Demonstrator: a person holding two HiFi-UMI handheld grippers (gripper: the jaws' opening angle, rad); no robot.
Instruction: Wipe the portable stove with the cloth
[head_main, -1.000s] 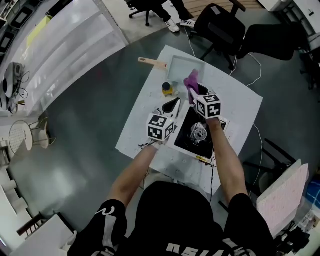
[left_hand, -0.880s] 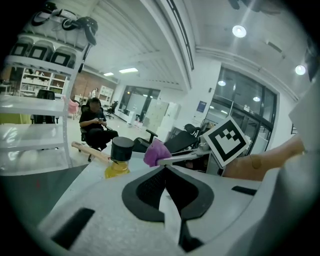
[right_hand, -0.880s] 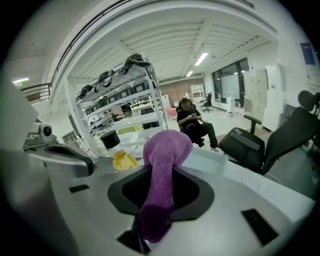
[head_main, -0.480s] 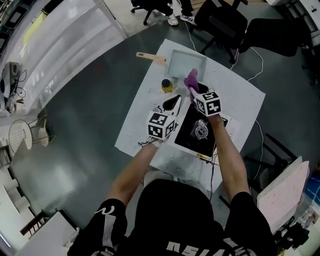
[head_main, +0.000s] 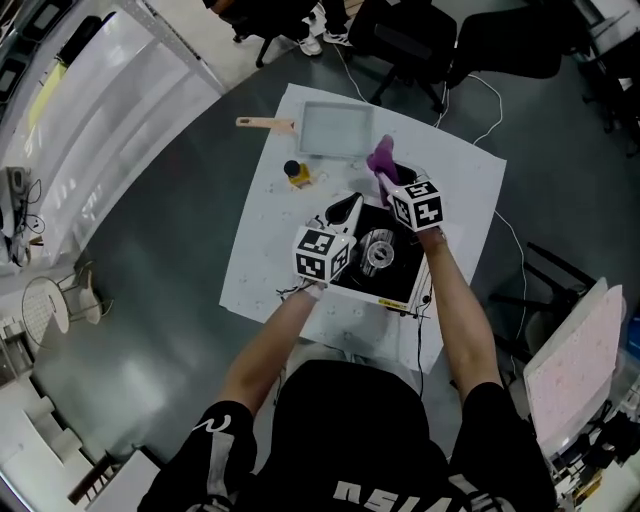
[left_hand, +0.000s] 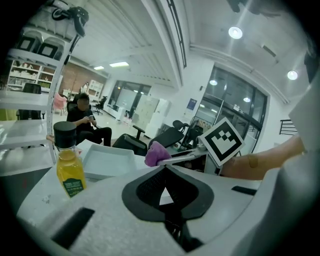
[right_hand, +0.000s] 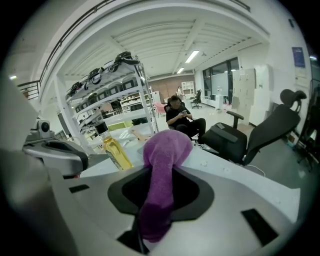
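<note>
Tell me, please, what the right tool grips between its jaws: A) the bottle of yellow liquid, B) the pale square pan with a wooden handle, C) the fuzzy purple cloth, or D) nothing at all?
C: the right gripper view shows the fuzzy purple cloth pinched between the right tool's jaws.

Bright ceiling lights, sharp centres, strong fisheye bending and dark corners
</note>
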